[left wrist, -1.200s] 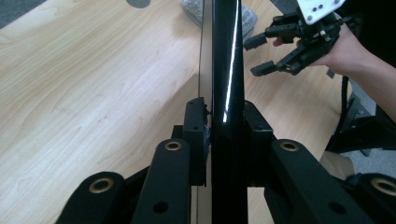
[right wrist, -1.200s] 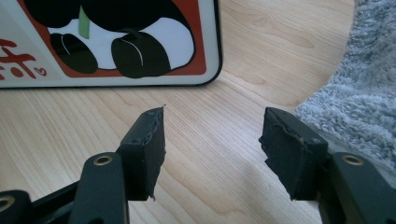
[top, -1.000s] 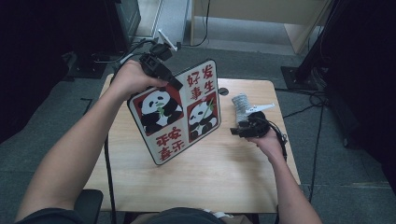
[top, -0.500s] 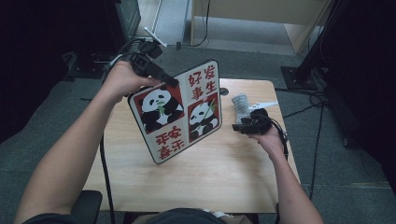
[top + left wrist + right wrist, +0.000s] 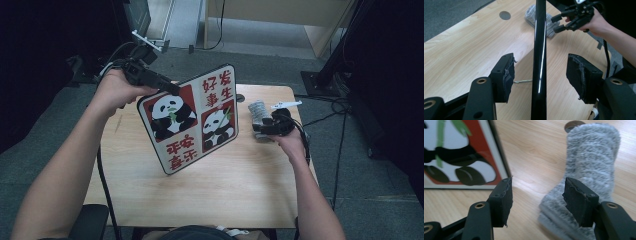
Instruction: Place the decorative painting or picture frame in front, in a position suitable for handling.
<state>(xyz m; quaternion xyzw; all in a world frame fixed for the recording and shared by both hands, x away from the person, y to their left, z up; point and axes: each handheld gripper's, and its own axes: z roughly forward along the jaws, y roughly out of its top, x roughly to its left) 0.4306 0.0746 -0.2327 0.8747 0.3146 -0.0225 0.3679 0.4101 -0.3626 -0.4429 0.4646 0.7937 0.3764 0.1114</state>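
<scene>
The panda picture board [image 5: 192, 117] stands tilted on the tabletop [image 5: 215, 190], bearing red Chinese characters 好 and 生 at its top. The left gripper [image 5: 540, 72] has just been opening; its fingers [image 5: 505, 75] stand wide around the board's black edge, clear of it. The right gripper [image 5: 536, 200] hovers open over a grey folded cloth [image 5: 586, 170].

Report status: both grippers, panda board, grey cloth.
Left gripper jaws just opened, panda board edge between them, pads clear. Right gripper open, by the grey cloth, not gripping. Board stands tilted on the table; nothing in the way.
</scene>
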